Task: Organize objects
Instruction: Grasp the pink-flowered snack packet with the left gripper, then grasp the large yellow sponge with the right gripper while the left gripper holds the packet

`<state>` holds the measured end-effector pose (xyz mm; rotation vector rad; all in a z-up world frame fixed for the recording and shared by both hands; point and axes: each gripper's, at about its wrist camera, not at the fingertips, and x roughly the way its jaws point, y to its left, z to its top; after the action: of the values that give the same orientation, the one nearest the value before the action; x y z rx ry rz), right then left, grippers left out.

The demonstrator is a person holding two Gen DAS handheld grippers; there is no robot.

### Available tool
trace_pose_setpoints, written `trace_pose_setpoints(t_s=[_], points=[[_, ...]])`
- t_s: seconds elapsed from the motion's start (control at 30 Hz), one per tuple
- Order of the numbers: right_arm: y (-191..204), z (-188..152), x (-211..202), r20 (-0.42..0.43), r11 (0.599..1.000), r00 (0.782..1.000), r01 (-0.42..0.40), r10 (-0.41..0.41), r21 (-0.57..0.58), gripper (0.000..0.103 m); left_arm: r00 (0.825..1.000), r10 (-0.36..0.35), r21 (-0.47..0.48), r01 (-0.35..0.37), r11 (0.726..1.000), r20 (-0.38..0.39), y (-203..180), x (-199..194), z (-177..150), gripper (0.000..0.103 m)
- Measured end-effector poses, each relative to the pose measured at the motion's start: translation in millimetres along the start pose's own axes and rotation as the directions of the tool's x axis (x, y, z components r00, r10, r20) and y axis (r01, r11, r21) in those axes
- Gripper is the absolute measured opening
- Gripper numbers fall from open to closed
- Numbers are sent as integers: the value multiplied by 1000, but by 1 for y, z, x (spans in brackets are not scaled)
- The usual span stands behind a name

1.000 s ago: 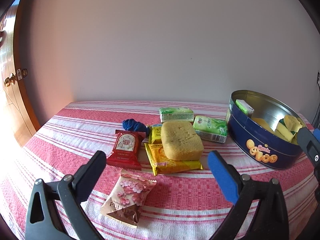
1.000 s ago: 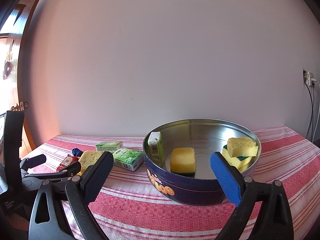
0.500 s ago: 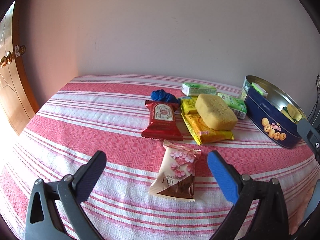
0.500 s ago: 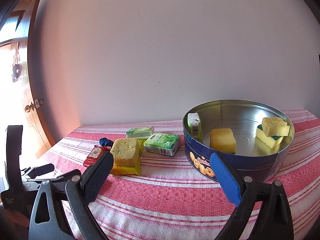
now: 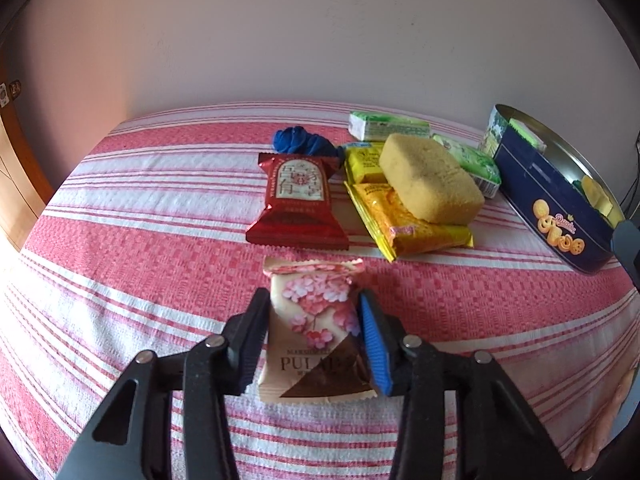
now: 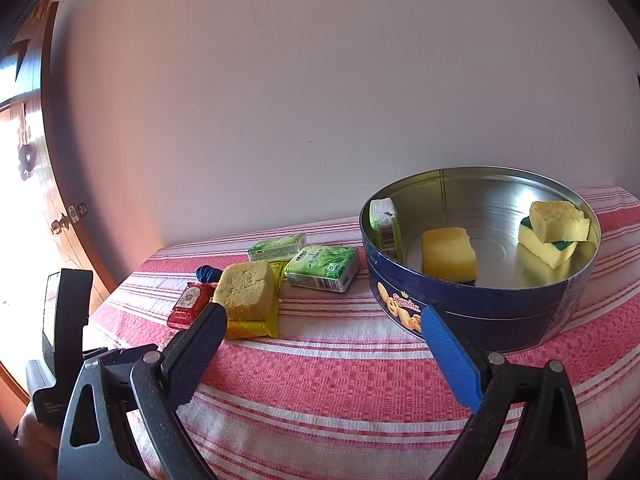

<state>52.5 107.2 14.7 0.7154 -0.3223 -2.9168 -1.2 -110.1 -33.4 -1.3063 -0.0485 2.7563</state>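
The left gripper (image 5: 314, 340) has its 2 fingers closed against the long sides of the cream snack packet with pink blossom print (image 5: 316, 328), which lies flat on the red-and-white striped tablecloth (image 5: 140, 264); the packet's long axis runs straight away from the camera, its crimped top end pointing toward the red foil snack packet (image 5: 298, 206) just beyond it and its brown-cornered printed end nearest the lens. The lettering on that near end is partly hidden by the blue finger pad (image 5: 374, 344). Beyond the red packet sits a crumpled blue item (image 5: 300, 141) too bunched to identify. To the right, a tan rectangular sponge (image 5: 430, 178) rests on 2 yellow packets (image 5: 404, 224), with 2 green tissue packs (image 5: 386, 126) behind. The round dark-blue cookie tin (image 6: 480, 308) stands well to the right, cut off at the left camera's edge; inside are a yellow sponge (image 6: 450, 254), 2 stacked yellow-and-green sponges (image 6: 554, 234) and an upright green pack (image 6: 386, 228). The right gripper (image 6: 320, 352) hovers near the tin, fingers spread wide and holding nothing
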Motion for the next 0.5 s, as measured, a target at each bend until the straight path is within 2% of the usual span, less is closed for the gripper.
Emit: trace_pose_setpoints(t_s=[0.13,0.27,0.37,0.5], points=[[10,4,15,-39,999,999,-2,0,-47,99,997,-23,-46,27,999,79,11,-15,-2,41],[20,10,39,-95,999,995,-28,26,-25,99,985,20,-54,-11,998,169,17,-33,0,41],[35,13,57,-115,998,993,-38,33,-41,99,979,23,-93,-4,996,201,30,-41,9,41],[58,15,86,-169,996,986,-27,11,-87,99,973,71,-161,-36,986,221,47,-47,34,41]])
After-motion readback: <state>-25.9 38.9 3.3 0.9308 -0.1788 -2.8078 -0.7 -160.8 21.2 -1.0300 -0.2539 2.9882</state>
